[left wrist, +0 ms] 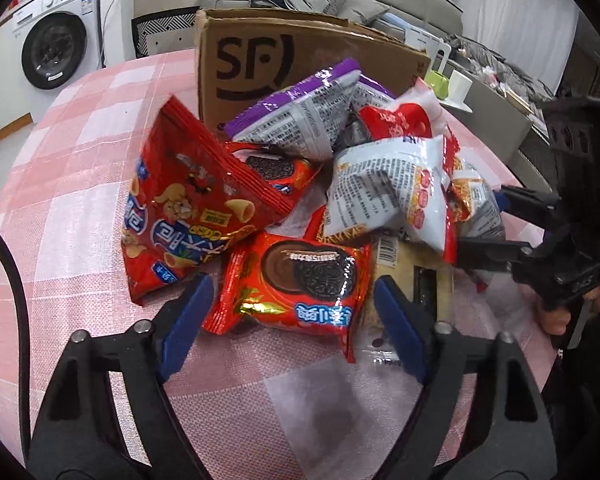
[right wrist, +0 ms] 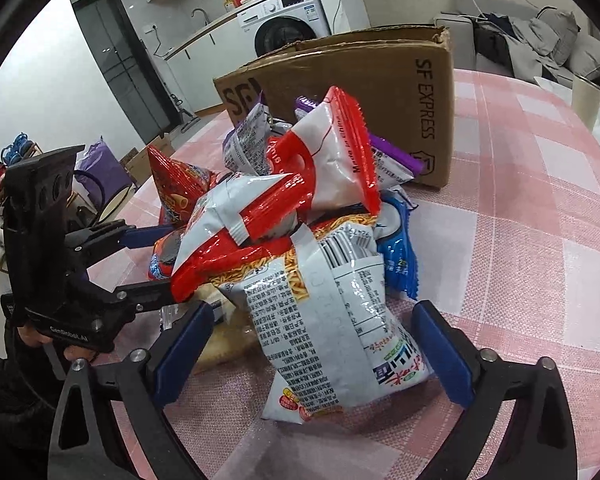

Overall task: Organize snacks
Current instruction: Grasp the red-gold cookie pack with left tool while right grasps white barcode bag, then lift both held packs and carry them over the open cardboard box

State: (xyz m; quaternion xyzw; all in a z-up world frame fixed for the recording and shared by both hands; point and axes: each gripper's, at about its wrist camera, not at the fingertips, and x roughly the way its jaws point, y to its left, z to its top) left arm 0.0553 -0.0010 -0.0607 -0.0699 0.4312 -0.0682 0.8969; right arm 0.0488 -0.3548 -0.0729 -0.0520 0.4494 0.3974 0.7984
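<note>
Lying in a heap on the pink checked tablecloth (left wrist: 80,208), the snack packets sit just in front of the brown cardboard box (left wrist: 260,68). The left gripper (left wrist: 292,320) stands fairly wide around a red cookie packet (left wrist: 300,280), its blue pads (left wrist: 184,328) not pressing it. The right gripper (right wrist: 312,352) stands wide around a white and red noodle bag (right wrist: 324,320), also apart from it.
</note>
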